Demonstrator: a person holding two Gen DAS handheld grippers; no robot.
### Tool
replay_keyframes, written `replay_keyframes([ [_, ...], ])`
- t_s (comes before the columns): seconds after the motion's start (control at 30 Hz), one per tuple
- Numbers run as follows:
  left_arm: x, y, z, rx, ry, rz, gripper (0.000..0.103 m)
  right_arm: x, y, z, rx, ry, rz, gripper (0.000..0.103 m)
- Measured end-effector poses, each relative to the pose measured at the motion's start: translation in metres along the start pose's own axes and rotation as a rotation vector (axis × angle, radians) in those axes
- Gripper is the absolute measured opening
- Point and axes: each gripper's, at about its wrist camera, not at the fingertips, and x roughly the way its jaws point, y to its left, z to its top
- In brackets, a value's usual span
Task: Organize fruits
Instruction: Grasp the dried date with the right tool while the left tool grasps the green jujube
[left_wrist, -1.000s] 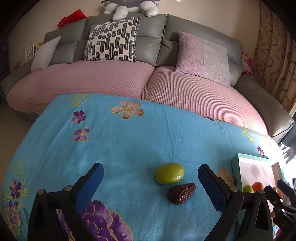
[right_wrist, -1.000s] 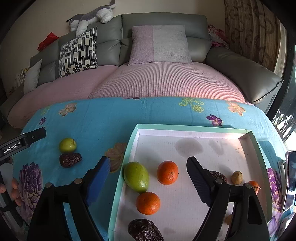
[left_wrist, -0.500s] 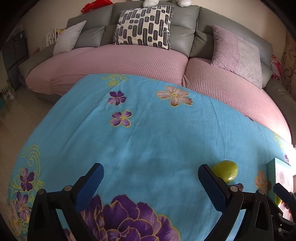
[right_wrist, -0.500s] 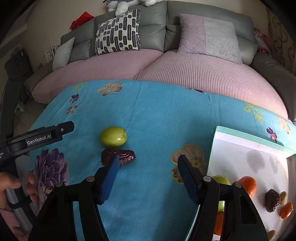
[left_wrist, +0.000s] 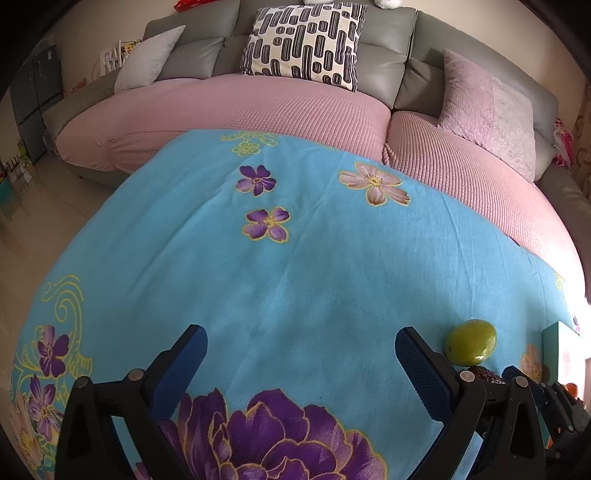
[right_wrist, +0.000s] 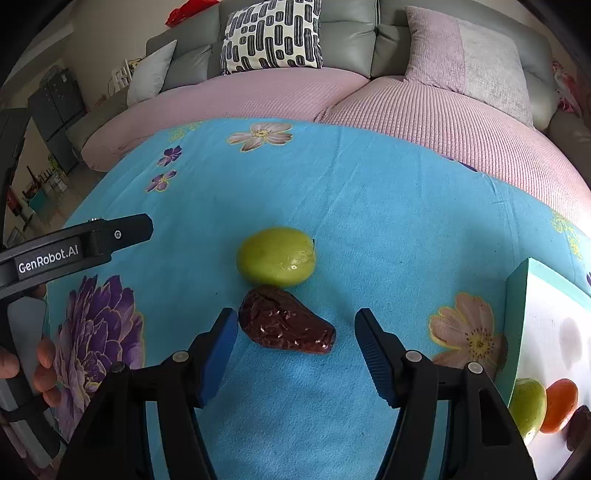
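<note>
- Blue cloth (right_wrist: 369, 206) with printed flowers covers the worktop, and a pink-covered sofa (right_wrist: 424, 107) curves along behind it.
- The right claw (right_wrist: 293, 332) hangs low over the cloth with its blue-padded jaws spread wide, holding nothing.
- A wrinkled brown date (right_wrist: 284, 326) lies on the cloth right between those jaws, closer to the left pad; I cannot tell whether that pad touches it.
- A green fruit (right_wrist: 276, 261) sits just behind the date, the two touching or very nearly so.
- To the right stands a pale green tray (right_wrist: 515, 325) with a white floor. In its near corner lie another green fruit (right_wrist: 528, 408), an orange (right_wrist: 559, 404) beside it, and a dark fruit (right_wrist: 578, 426) at the picture's edge.
- The left claw (left_wrist: 301, 354) is also spread wide and empty, hovering over bare cloth and a big purple flower print (left_wrist: 273, 439).
- From the left claw's camera the green fruit (left_wrist: 470, 345) lies just outside its right jaw, well off to the side, with only a sliver of the date (left_wrist: 485, 373) showing behind that jaw.
- A hand (right_wrist: 40, 369) grips the left tool's handle at the far left of the right camera's view.
</note>
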Motion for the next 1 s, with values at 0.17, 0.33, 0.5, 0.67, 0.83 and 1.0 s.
replay_keyframes([
  [0.17, 0.001, -0.002, 0.0, 0.001, 0.003, -0.008, 0.103, 0.003, 0.003, -0.001, -0.006, 0.004, 0.005, 0.059],
  [0.33, 0.001, -0.006, 0.0, 0.009, 0.006, -0.018, 0.103, 0.001, 0.001, -0.003, 0.008, -0.002, 0.018, 0.057],
  [0.5, 0.001, -0.011, 0.0, 0.013, 0.007, -0.041, 0.103, -0.013, -0.006, -0.007, 0.032, -0.032, 0.008, 0.057],
  [0.67, 0.002, -0.031, -0.002, 0.046, 0.01, -0.084, 0.102, -0.038, -0.025, -0.012, 0.063, -0.076, -0.062, 0.057],
  [0.83, 0.0, -0.06, -0.004, 0.098, -0.001, -0.168, 0.102, -0.065, -0.043, -0.019, 0.089, -0.122, -0.145, 0.057],
  [1.0, 0.007, -0.084, -0.008, 0.112, 0.007, -0.235, 0.093, -0.087, -0.062, -0.029, 0.13, -0.146, -0.195, 0.057],
])
